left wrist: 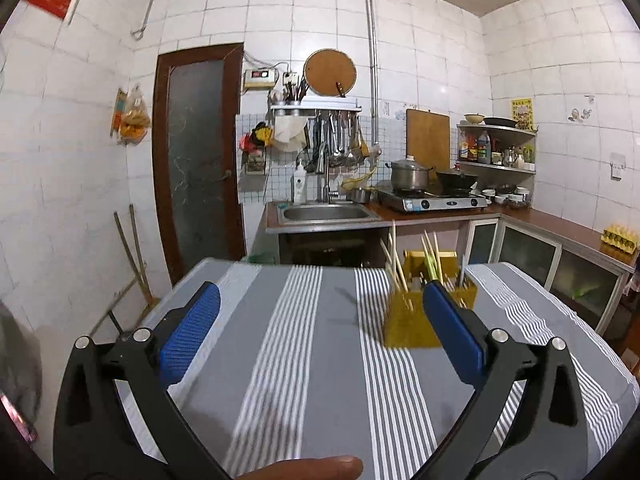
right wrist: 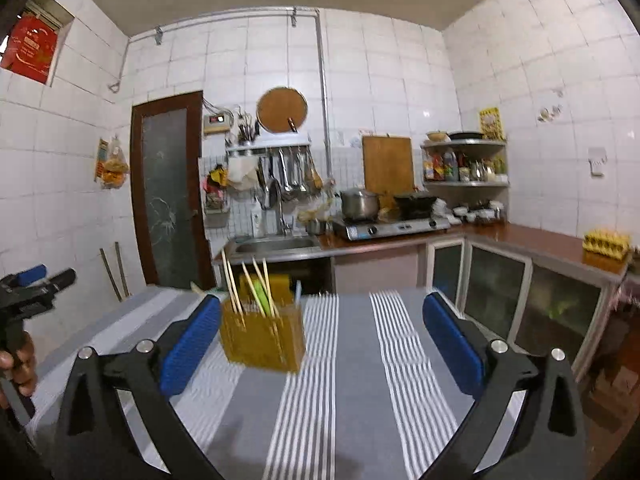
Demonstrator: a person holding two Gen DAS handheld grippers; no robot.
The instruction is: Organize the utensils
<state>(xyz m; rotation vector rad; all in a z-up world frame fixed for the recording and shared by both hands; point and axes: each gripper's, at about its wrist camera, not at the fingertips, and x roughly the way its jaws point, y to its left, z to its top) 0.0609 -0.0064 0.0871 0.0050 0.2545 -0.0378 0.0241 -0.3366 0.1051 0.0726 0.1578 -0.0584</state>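
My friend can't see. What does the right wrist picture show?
An open right gripper hovers over a striped tablecloth, with a yellow utensil holder full of chopsticks just ahead. Behind is a tiled kitchen with a sink.

From my left tongs I see blue textured pads on black arms. The desk under them wears a grey cloth with bands of thin white stripes. At one o'clock stands a mustard-yellow utensil holder holding pale wooden chopsticks and something lime green. My right tongs carry the same blue pads on black; the yellow holder sits at eleven o'clock. The far walls are white tile, the door frame dark brown, the counter reddish brown, with a yellow tray at three o'clock.
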